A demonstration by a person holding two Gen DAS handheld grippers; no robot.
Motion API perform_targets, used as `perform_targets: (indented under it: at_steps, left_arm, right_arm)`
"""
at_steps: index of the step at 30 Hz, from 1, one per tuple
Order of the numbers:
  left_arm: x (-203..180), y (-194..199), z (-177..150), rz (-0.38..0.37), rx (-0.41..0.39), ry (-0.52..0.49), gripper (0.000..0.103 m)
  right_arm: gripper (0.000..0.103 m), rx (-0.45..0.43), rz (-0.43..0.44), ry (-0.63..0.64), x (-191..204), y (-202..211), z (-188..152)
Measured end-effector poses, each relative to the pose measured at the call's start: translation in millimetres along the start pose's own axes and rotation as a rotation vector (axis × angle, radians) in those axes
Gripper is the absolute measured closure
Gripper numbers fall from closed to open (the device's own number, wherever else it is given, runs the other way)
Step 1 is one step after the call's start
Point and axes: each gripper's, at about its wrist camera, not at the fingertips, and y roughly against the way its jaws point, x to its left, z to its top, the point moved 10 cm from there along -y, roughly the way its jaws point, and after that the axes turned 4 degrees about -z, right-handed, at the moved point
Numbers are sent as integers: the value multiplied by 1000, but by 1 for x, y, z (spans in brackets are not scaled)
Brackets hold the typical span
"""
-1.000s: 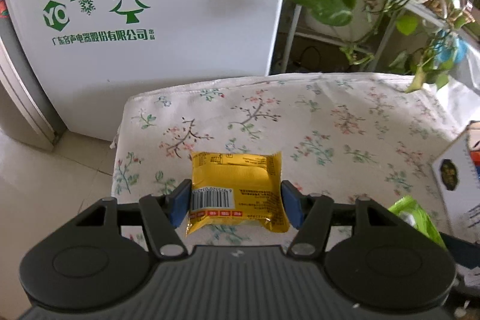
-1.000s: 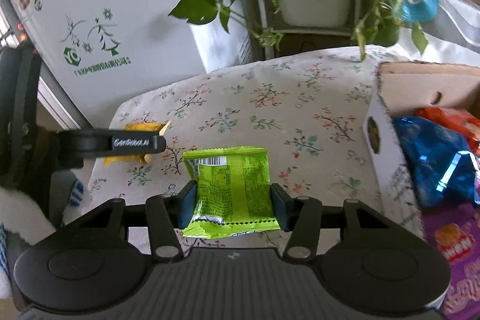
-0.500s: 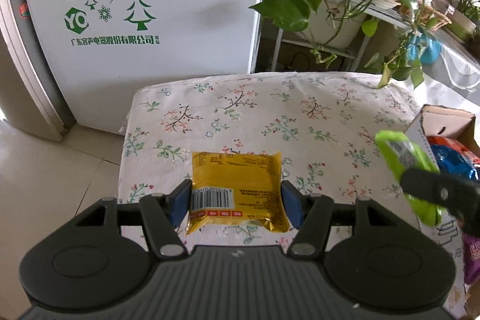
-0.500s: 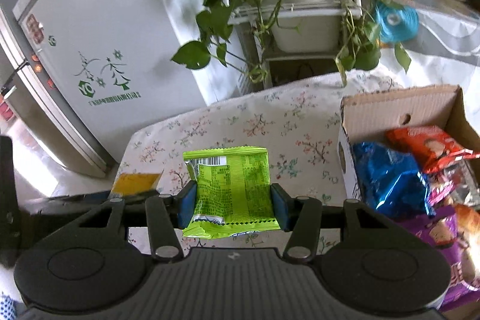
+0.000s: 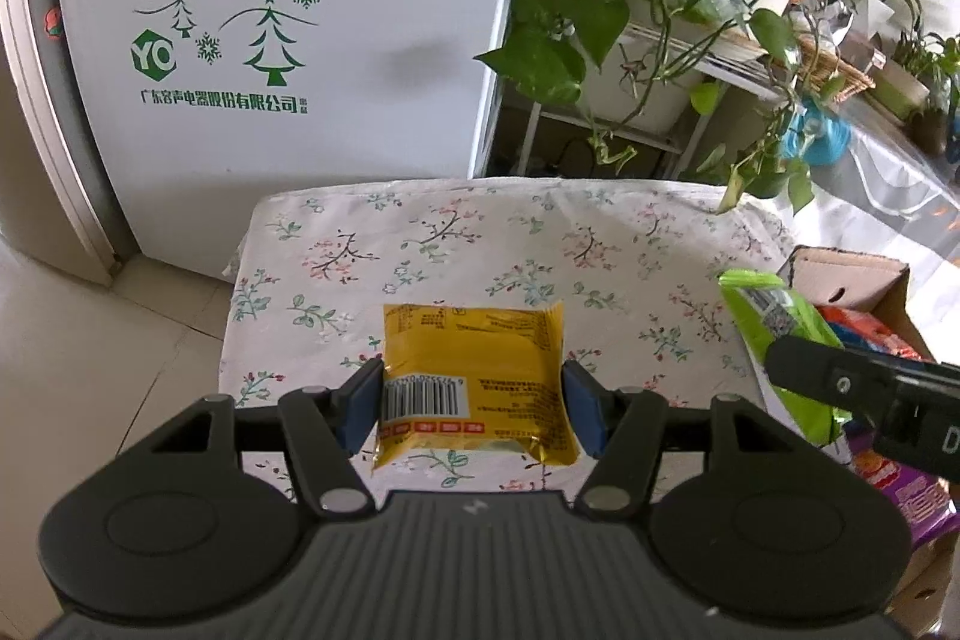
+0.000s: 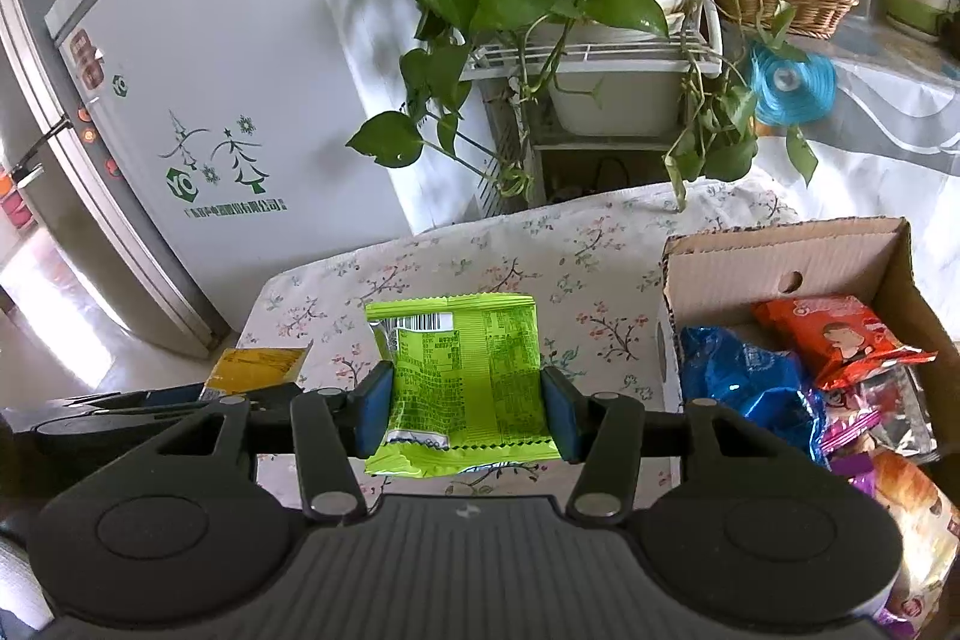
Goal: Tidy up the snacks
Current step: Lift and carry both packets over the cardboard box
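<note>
My left gripper (image 5: 474, 406) is shut on a yellow snack packet (image 5: 474, 376) and holds it above the floral tablecloth (image 5: 480, 244). My right gripper (image 6: 468, 409) is shut on a green snack packet (image 6: 462, 370), held above the table just left of the cardboard box (image 6: 780, 256). The box holds several snack bags, among them a blue one (image 6: 744, 376) and an orange one (image 6: 834, 340). In the left wrist view the green packet (image 5: 774, 322) and the box (image 5: 852, 274) show at the right. In the right wrist view the yellow packet (image 6: 252, 367) shows at the left.
A white fridge (image 5: 288, 16) stands behind the table's far left. A plant rack with trailing green leaves (image 6: 600, 58) stands behind the table. The table's left edge drops to the tiled floor (image 5: 108, 352).
Both grippers have risen and pulled back with their packets. The right gripper has moved right, so the box and its snacks show more fully.
</note>
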Motion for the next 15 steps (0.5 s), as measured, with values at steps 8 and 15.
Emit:
perform_targets:
  at_steps: [8, 15]
  left_arm:
    - [-20, 5, 4, -25, -21, 4, 41]
    - [-45, 10, 6, -56, -33, -7, 41]
  right_arm:
    - [45, -33, 13, 9, -4, 13, 6]
    - [45, -64, 2, -11, -21, 26, 14]
